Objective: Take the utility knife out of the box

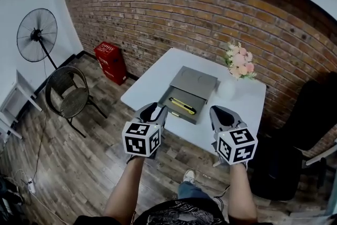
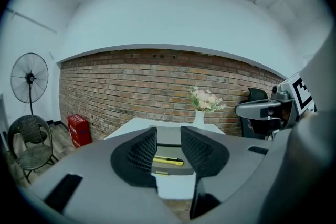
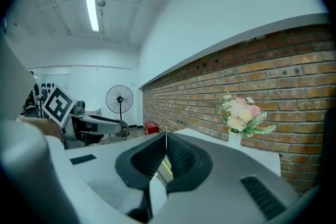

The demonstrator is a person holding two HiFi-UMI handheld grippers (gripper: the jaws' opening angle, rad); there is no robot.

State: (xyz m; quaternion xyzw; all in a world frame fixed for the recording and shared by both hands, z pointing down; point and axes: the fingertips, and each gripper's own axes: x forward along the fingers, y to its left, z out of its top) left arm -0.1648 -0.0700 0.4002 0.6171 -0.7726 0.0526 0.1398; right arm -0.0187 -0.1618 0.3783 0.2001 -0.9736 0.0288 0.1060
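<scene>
A yellow utility knife lies in the open front tray of a grey box on the white table. Both grippers hover off the table's near edge, pointing at the box. My left gripper is just short of the tray's left corner, open and empty. In the left gripper view the knife shows in the gap of the left gripper, well beyond the tips. My right gripper is to the right of the tray. Its jaw tips meet with nothing held in the right gripper view.
A white vase of pink flowers stands at the table's far right, close behind the box. A wicker chair, a standing fan and a red crate are at the left. A black chair is at the right.
</scene>
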